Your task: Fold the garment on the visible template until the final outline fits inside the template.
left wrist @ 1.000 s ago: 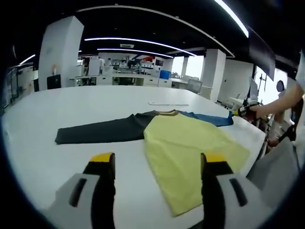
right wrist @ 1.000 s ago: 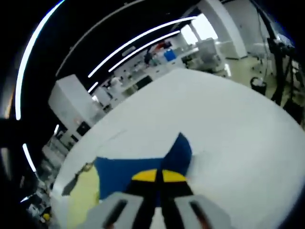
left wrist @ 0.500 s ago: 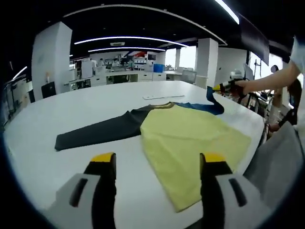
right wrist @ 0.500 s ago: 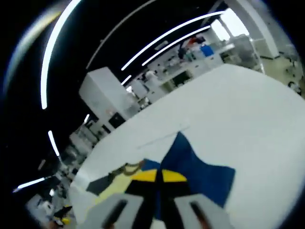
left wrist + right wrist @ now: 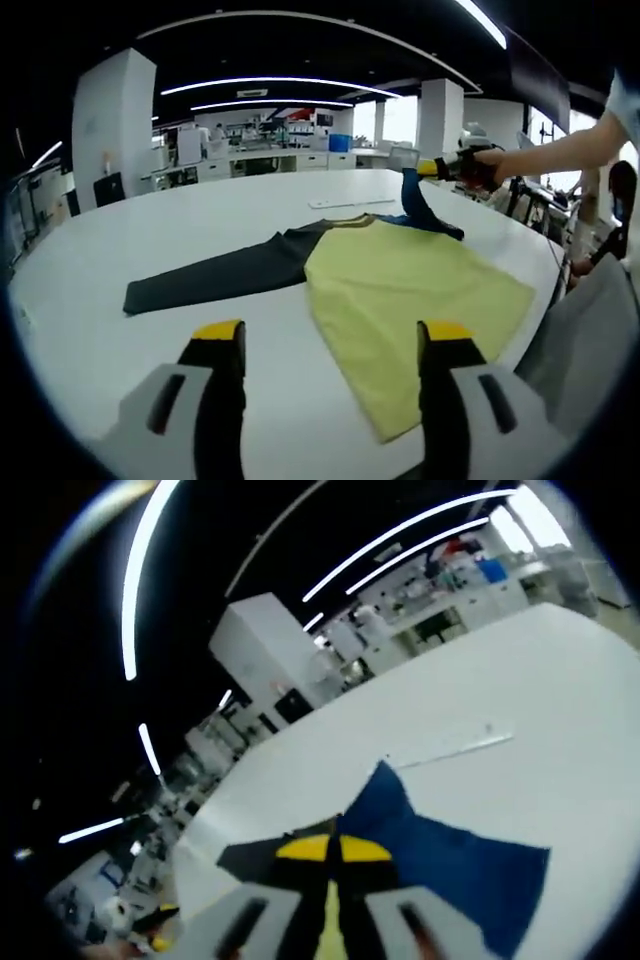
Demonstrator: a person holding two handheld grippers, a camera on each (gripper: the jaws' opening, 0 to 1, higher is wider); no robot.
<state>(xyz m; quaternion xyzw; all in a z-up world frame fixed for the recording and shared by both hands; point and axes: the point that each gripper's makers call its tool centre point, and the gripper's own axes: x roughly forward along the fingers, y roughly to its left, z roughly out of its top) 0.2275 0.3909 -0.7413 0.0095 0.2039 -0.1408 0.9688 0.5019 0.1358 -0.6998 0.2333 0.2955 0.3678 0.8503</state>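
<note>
The right gripper (image 5: pixel 334 852) is clamped on the blue sleeve (image 5: pixel 440 865), lifted at the garment's (image 5: pixel 400 300) far right. The yellow body lies leftward of it on the table (image 5: pixel 120 340); the left gripper (image 5: pixel 332 345) hangs wide at the near edge, and the dark sleeve (image 5: pixel 215 280) runs far left

This is a big open-plan lab or tech workspace, not a home. Overhead, long white LED strip lights (image 5: pixel 270 82) curve across a black ceiling, and they sweep from ten to one o'clock in the right gripper view. Thick square white pillars (image 5: pixel 112 125) stand on the floor at ten o'clock in the left gripper view, with another (image 5: pixel 441 118) toward one o'clock. At twelve o'clock, rows of white workbenches crowded with equipment (image 5: pixel 265 152) run back into the hall, a blue bin among them in the right gripper view (image 5: pixel 491 570). Up front spreads a broad white worktable (image 5: pixel 110 340). Daylight comes through windows (image 5: pixel 400 118) beyond the benches.
</note>
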